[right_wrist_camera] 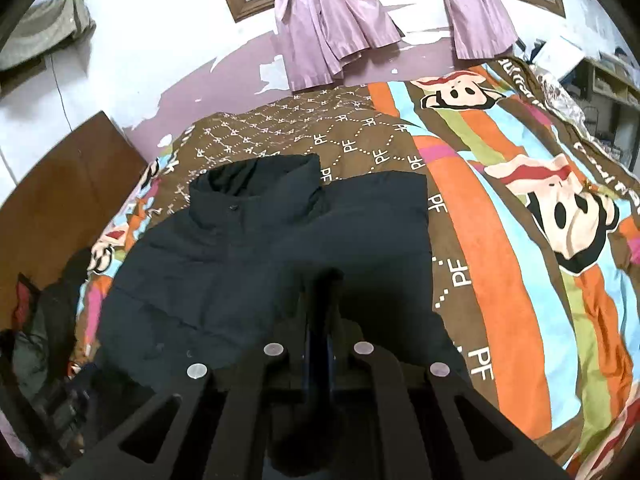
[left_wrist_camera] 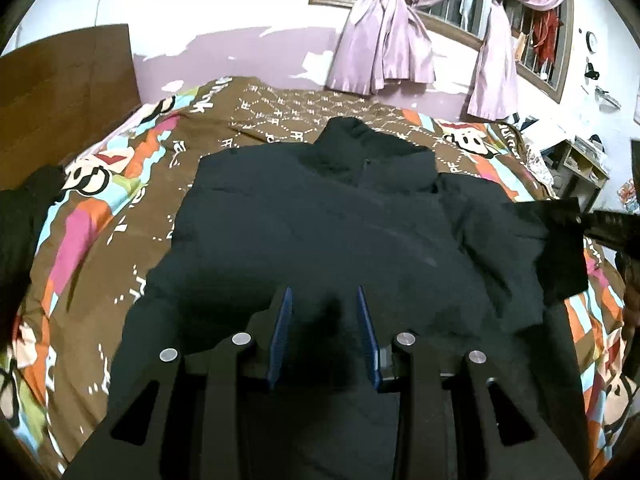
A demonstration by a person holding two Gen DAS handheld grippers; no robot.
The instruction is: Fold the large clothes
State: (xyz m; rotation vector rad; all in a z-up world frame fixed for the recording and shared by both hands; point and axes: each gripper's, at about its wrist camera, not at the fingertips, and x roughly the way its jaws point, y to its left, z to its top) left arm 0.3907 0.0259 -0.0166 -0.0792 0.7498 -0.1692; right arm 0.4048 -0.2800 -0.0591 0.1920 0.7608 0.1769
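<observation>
The dark jacket (left_wrist_camera: 320, 216) lies spread on the bed (left_wrist_camera: 100, 240), collar far. The left gripper (left_wrist_camera: 324, 336) hovers, jaws partly apart and empty. The right gripper (right_wrist_camera: 320, 320), jaws shut, seemingly pinches the jacket's near fabric. Carry it across smoothly, keeping the edges aligned.

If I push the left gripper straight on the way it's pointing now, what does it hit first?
Most likely the dark jacket spread on the bed: the left gripper points down at its lower body with nothing between the open blue fingers. How much air is left above the fabric is hard to judge.
</observation>
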